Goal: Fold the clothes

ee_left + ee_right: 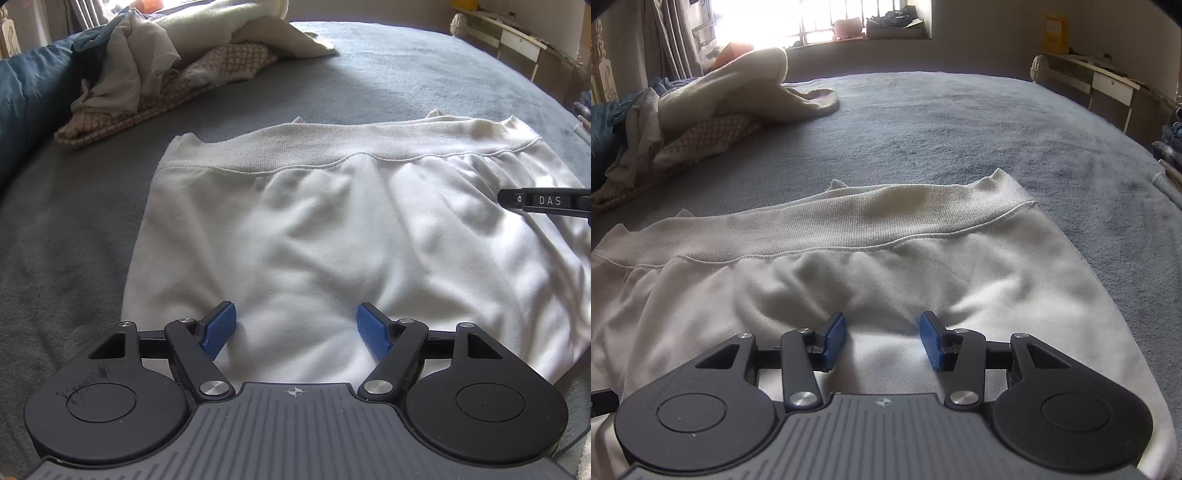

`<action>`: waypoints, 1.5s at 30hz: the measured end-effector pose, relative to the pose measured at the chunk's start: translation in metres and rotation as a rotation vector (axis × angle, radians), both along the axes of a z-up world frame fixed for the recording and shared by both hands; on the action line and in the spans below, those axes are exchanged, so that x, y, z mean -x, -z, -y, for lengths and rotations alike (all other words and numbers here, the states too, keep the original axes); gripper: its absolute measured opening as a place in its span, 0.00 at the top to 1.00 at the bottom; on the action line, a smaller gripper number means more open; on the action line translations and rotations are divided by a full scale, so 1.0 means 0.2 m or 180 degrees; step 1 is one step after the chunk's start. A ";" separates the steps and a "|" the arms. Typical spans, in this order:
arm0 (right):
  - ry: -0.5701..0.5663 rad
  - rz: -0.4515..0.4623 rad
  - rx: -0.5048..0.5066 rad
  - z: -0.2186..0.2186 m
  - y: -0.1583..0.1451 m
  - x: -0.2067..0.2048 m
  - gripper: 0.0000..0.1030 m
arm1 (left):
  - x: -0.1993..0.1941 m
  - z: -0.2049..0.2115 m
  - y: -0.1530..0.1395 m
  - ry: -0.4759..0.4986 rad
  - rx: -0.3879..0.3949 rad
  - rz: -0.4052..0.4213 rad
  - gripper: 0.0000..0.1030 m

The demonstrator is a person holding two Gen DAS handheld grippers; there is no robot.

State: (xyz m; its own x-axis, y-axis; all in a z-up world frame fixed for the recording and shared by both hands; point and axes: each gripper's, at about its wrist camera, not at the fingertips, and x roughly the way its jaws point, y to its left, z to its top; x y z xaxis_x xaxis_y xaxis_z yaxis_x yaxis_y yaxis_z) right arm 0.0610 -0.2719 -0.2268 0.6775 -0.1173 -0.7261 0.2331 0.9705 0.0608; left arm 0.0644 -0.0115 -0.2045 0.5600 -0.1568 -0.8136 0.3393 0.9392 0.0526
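A white sweatshirt (332,229) lies spread flat on the grey bed cover (406,74), its ribbed hem band (332,147) at the far side. My left gripper (297,328) hovers low over the near left part of it, blue pads wide apart, with only flat cloth beneath the gap. A black bar of the right gripper (546,201) juts in from the right edge. In the right wrist view the same sweatshirt (886,266) fills the foreground. My right gripper (883,339) stands open over its near right part, with no fold pinched between the pads.
A heap of loose clothes (147,74), cream, beige and checked, lies at the far left of the bed, also seen as the heap (713,122). A blue pillow (26,96) borders it. A desk (1108,81) and stacked fabrics (1171,147) stand beyond the bed's right edge.
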 end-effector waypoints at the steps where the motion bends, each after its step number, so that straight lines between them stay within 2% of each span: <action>1: 0.0011 0.0009 -0.0025 0.00 0.00 0.00 0.54 | 0.00 0.00 -0.01 -0.0007 0.0013 0.0036 0.29; 7: 0.0050 0.0056 -0.0028 0.01 0.00 0.01 0.54 | -0.02 -0.02 -0.08 -0.0033 0.0171 0.0235 0.28; 9: 0.0054 0.0074 -0.0005 0.00 0.01 0.01 0.54 | -0.04 0.00 -0.06 -0.0039 0.0275 0.0235 0.22; 12: 0.0057 0.0104 0.0015 0.00 0.01 0.02 0.54 | -0.06 0.03 0.00 0.0017 0.0378 0.0180 0.08; 14: 0.0061 0.0115 0.0027 -0.01 0.01 0.02 0.53 | -0.08 0.06 0.06 0.0086 0.0346 0.0040 0.04; 16: 0.0066 0.0126 0.0032 -0.01 0.01 0.03 0.53 | -0.07 0.06 0.09 0.0074 0.0306 0.0043 0.01; 25: 0.0079 0.0143 0.0024 -0.02 0.01 0.03 0.49 | -0.06 0.06 0.09 -0.0067 0.0358 0.0075 0.00; 28: 0.0071 0.0158 -0.0061 -0.01 0.01 0.03 0.39 | -0.05 0.06 0.09 -0.0117 0.0341 0.0080 0.00; 30: 0.0081 0.0180 -0.0094 -0.01 0.00 0.03 0.38 | -0.05 0.07 0.09 -0.0147 0.0337 0.0077 0.00; 33: 0.0161 0.0370 -0.0097 0.00 -0.03 0.06 0.37 | -0.05 0.07 0.09 -0.0186 0.0328 0.0069 0.00; 37: 0.0256 0.0252 -0.0277 0.06 0.01 0.03 0.35 | -0.05 0.08 0.09 -0.0225 0.0296 0.0057 0.00; 39: 0.0208 0.0272 -0.0251 0.04 0.01 0.03 0.28 | -0.05 0.09 0.09 -0.0246 0.0287 0.0040 0.00; 41: 0.0102 0.0222 -0.0218 0.01 0.01 0.02 0.04 | -0.05 0.09 0.09 -0.0263 0.0280 0.0024 0.00; 42: 0.0042 0.0192 -0.0187 -0.02 0.02 0.02 0.00 | -0.05 0.09 0.09 -0.0269 0.0278 0.0019 0.00; 45: -0.0052 0.0116 0.0006 -0.08 0.03 0.01 0.00 | -0.05 0.09 0.09 -0.0293 0.0280 0.0008 0.00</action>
